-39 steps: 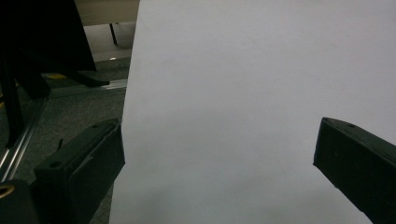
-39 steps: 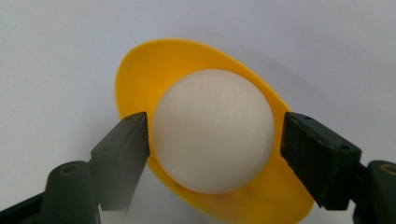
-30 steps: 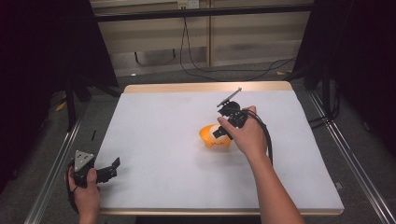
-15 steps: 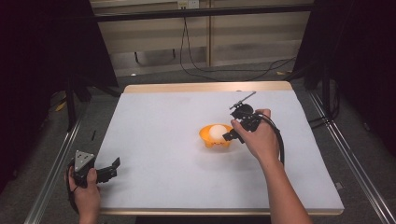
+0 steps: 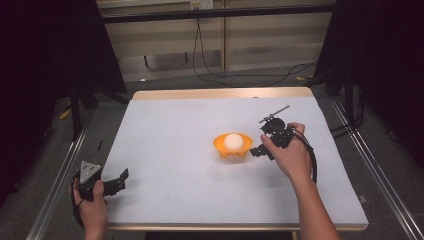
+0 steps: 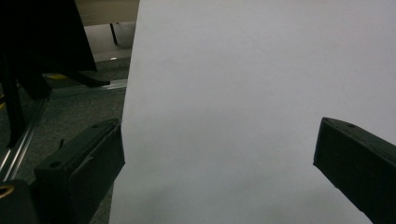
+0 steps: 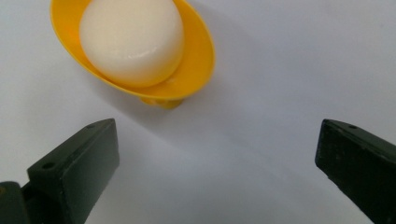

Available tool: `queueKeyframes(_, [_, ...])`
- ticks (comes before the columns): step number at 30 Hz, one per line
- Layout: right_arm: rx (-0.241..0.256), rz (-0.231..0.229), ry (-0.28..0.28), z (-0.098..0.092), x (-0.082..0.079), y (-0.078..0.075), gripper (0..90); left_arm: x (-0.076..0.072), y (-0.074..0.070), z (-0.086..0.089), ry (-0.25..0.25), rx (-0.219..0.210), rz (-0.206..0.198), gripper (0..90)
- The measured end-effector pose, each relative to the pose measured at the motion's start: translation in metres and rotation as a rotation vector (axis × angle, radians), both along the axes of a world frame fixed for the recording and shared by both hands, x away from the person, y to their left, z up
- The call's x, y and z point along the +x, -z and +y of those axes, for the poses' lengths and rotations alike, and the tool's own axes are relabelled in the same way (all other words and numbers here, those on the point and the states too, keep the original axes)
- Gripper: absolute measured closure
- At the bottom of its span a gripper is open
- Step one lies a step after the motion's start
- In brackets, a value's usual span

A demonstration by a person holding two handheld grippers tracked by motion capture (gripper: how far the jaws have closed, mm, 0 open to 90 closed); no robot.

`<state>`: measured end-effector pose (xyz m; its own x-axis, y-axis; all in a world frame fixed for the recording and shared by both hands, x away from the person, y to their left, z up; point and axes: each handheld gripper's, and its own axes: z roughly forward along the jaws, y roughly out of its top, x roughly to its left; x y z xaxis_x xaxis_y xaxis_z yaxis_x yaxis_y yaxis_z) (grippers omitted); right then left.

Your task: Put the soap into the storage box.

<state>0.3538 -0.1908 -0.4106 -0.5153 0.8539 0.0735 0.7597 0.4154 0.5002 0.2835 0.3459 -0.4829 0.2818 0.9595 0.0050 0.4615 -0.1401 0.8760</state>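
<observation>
Both jaws of the right gripper [image 5: 256, 150] stand wide apart with nothing between them; in the right gripper view they rise at the two lower corners, and bare white table surface [image 7: 280, 93] lies in the gap. Just beyond their tips sits a small orange dish [image 7: 198, 56] on a short foot, and a round white soap-like puck [image 7: 130, 37] rests inside it, covering most of the hollow. The dish stands clear of both jaws, untouched.

From the high view, the orange dish [image 5: 220, 145] sits near the middle of the white tabletop [image 5: 175, 125], a little to the right of centre, with the white puck [image 5: 233, 141] in it. The right gripper is just beside the dish on its right, held low by the person's right hand [image 5: 290, 157], its tips pointing towards the dish; a black cable [image 5: 313, 160] loops back from the gripper along the wrist.

The left gripper [image 5: 120, 181] is well apart from the dish, at the near left corner of the table, held by the left hand [image 5: 92, 205], with a grey three-cornered plate [image 5: 90, 171] on top. Its jaws are likewise spread wide and hold nothing: the left gripper view shows them far apart, with the table's left edge and the dark floor [image 6: 70, 112] beside the left-hand one.
</observation>
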Motion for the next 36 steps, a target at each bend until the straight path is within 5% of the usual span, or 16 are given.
queueKeyframes(36, [0.065, -0.100, 0.133, -0.080, -0.061, 0.031, 0.0, 0.000, 0.000, 0.000, 0.003, 0.004, -0.002, 1.9])
